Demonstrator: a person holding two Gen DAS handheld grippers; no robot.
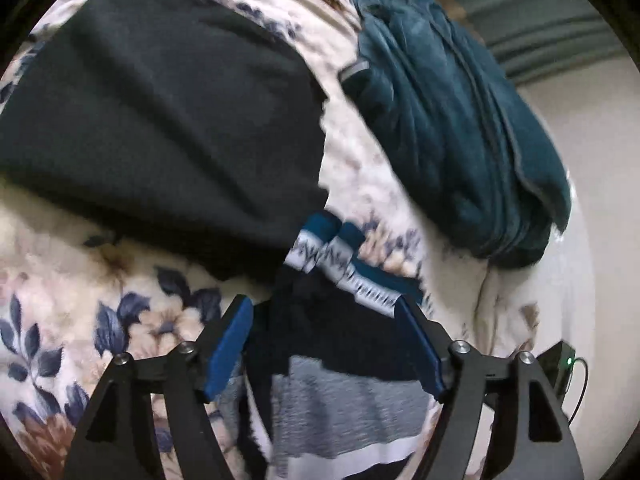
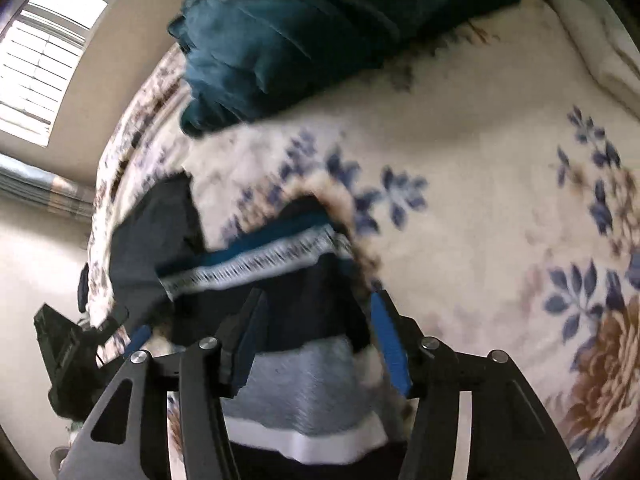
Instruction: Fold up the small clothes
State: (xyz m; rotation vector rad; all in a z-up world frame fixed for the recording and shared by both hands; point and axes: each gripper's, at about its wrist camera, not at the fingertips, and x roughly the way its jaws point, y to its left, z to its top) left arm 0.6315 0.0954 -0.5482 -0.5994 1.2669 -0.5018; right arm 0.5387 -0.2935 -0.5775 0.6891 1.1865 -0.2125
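Note:
A small striped sweater (image 1: 340,344), navy with teal, white-patterned, grey and white bands, lies on the floral bedspread (image 1: 80,300). My left gripper (image 1: 324,312) is open, its blue-padded fingers (image 1: 230,344) straddling the sweater's navy part. The same sweater shows in the right wrist view (image 2: 296,320). My right gripper (image 2: 318,308) is open over it, its fingers (image 2: 386,336) on either side of the navy band. Whether the pads touch the cloth is unclear. The left gripper shows at the left edge of the right wrist view (image 2: 138,338).
A large black garment (image 1: 160,120) lies spread on the bed beyond the sweater. A crumpled teal blanket (image 1: 452,128) is bunched at the bed's far side (image 2: 288,32). The bed's edge and the floor (image 2: 36,256) are close by. A window (image 2: 44,60) is behind.

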